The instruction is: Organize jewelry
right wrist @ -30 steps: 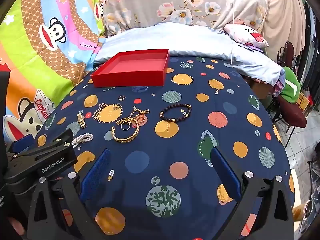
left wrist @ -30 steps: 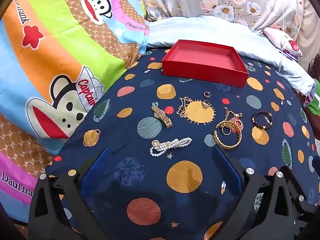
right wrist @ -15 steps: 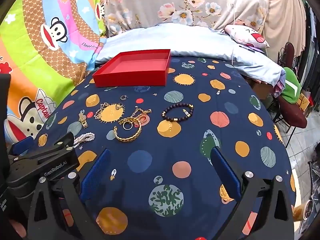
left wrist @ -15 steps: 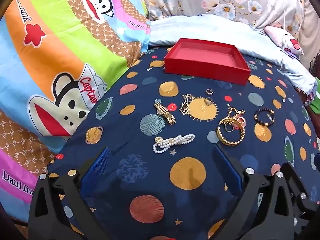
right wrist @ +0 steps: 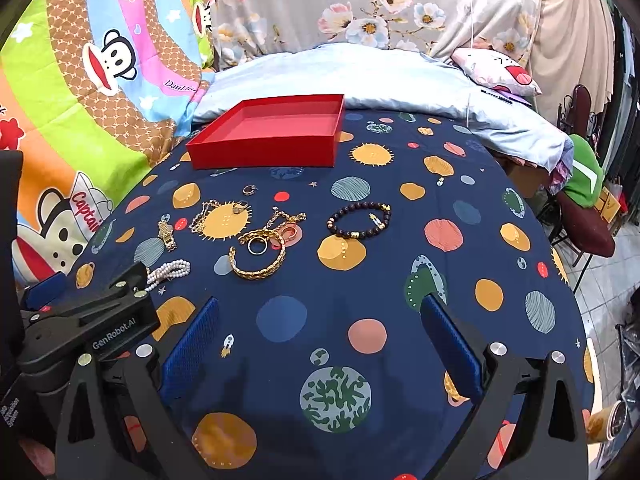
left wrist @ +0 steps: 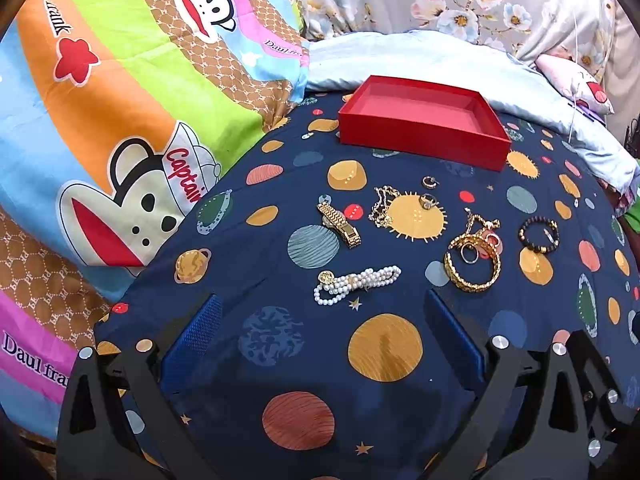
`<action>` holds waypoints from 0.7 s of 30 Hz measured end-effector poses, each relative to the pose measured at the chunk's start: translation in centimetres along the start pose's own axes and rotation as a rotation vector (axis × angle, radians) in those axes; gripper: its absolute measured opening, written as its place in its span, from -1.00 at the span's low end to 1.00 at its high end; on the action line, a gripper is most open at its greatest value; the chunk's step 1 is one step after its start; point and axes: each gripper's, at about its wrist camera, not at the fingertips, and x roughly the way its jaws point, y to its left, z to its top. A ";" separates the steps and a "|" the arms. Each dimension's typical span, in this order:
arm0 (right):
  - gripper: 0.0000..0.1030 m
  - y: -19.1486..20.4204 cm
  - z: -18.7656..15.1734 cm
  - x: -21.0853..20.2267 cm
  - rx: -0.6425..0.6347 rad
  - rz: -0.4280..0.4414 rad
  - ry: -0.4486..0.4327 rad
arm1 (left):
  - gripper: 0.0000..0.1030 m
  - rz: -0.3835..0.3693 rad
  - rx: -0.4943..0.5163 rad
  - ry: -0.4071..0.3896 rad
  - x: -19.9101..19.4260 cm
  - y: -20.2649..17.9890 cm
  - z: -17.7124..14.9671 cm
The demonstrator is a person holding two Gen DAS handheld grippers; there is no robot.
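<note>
A bed covered by a dark blue planet-print sheet (left wrist: pixel 280 360), seen from two handheld grippers. Far across it sits an empty red tray (left wrist: pixel 420 136). Nearer, loose jewelry lies scattered: a pearl bracelet (left wrist: pixel 356 282) nearest the left gripper (left wrist: pixel 320 328), a gold watch (left wrist: pixel 339 220) beyond it, a thin gold chain (left wrist: pixel 380 208), two small rings (left wrist: pixel 429 201), a gold bangle (left wrist: pixel 472 268) to the right with a ring inside it, and a dark bead bracelet (right wrist: pixel 358 220) furthest right. Both grippers hover above the sheet, spread wide and holding nothing; the right gripper (right wrist: pixel 320 328) sits near the bangle. Nothing is in the tray, so sorting looks barely begun. The likely next move is lowering the left gripper over the pearls and pinching them without catching the sheet
</note>
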 end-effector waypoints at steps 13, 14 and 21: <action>0.90 0.0 -0.3 0.2 0.004 0.001 0.007 | 0.91 -0.006 0.014 0.011 0.3 -0.4 -0.3; 0.90 0.0 -0.4 0.2 0.005 0.000 0.007 | 0.91 -0.006 0.013 0.012 0.3 -0.4 -0.4; 0.90 0.0 -0.5 0.3 0.006 -0.001 0.009 | 0.91 -0.006 0.011 0.015 0.4 -0.3 -0.4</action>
